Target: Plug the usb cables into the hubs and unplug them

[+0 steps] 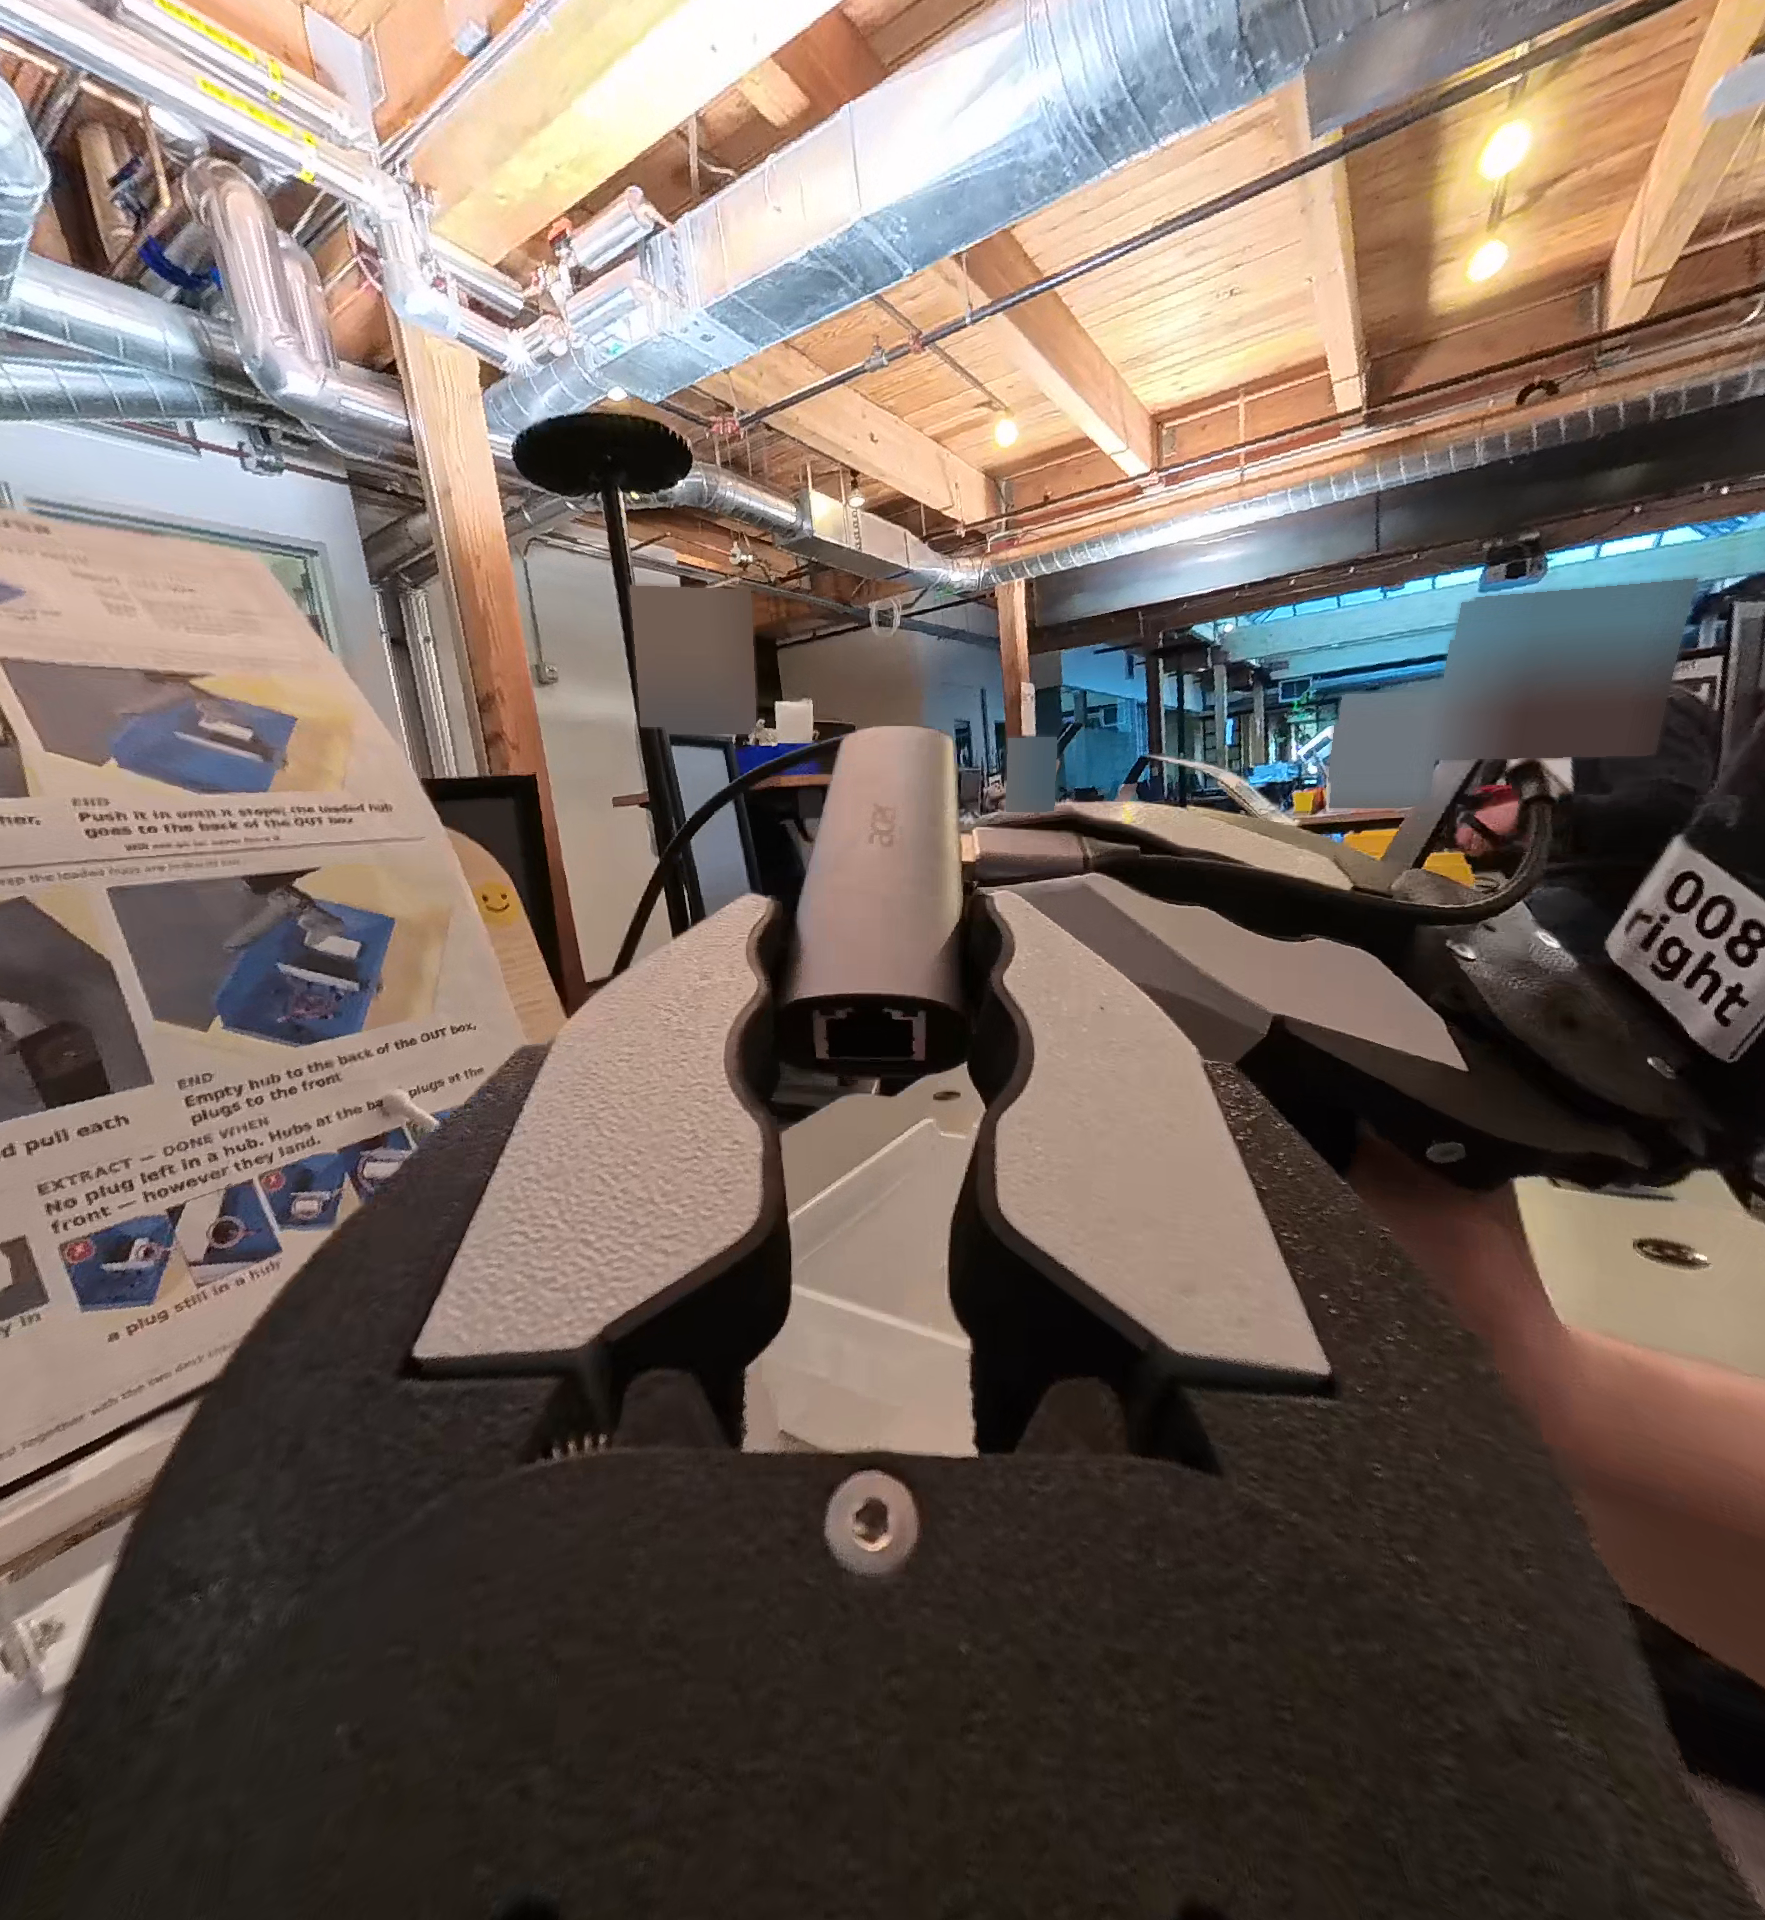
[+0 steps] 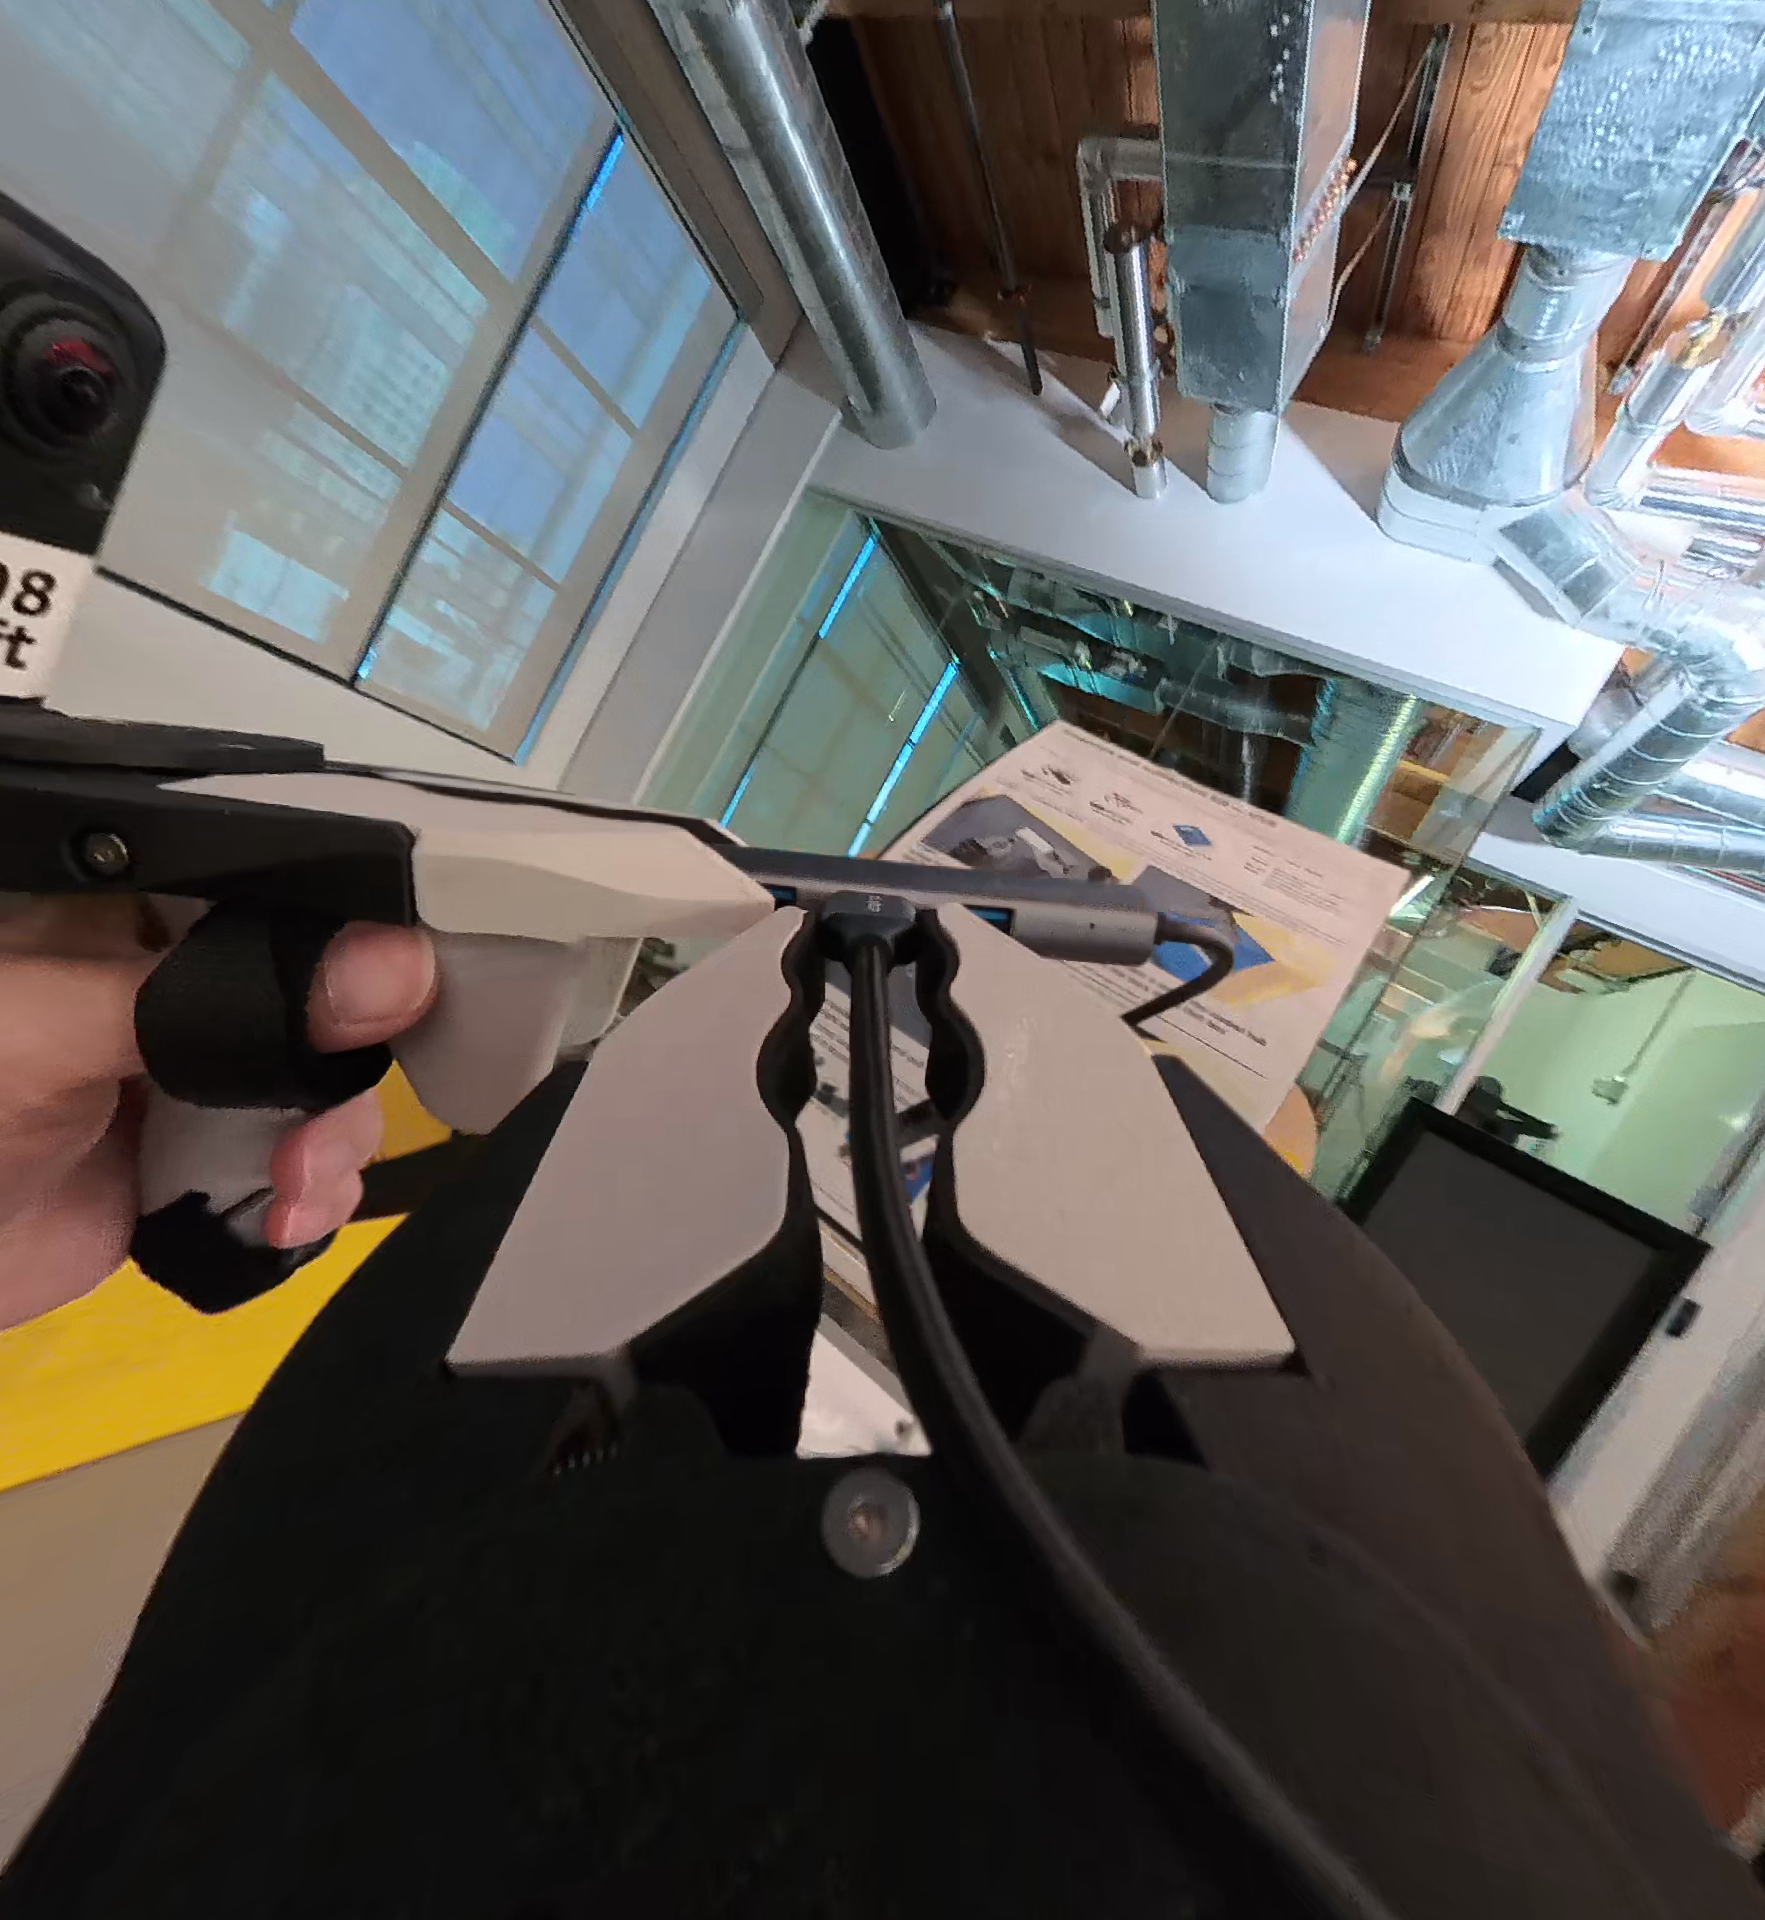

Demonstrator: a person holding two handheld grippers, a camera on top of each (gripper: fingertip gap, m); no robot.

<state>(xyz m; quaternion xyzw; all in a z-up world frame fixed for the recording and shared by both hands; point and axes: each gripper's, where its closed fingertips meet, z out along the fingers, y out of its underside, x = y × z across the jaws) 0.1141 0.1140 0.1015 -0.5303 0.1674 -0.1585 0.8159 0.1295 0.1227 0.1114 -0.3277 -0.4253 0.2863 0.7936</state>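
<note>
Item 1, far left of the left gripper's fingers: instruction sheet [image 1: 161, 935], propped upright, printed with photographs and text (contents not recorded).

Item 2, left gripper [image 1: 873, 935]: fingers clenched on the hub [image 1: 883, 894], a grey metal bar bearing a maker's mark. It sits between the fingertips, long axis running forward along the fingers, network socket facing back toward the camera.

Item 3, just right of those fingertips: USB plug [image 1: 1029, 854], meeting the hub's side square to its long axis; seating depth cannot be told.

Item 4, right gripper [image 2: 870, 914]: fingers grasping that plug, cable [image 2: 888, 1195] trailing back between them. It is the nearer to the plug (white tags on both grippers), so any push or pull would seemingly run crosswise to the hub.
</note>
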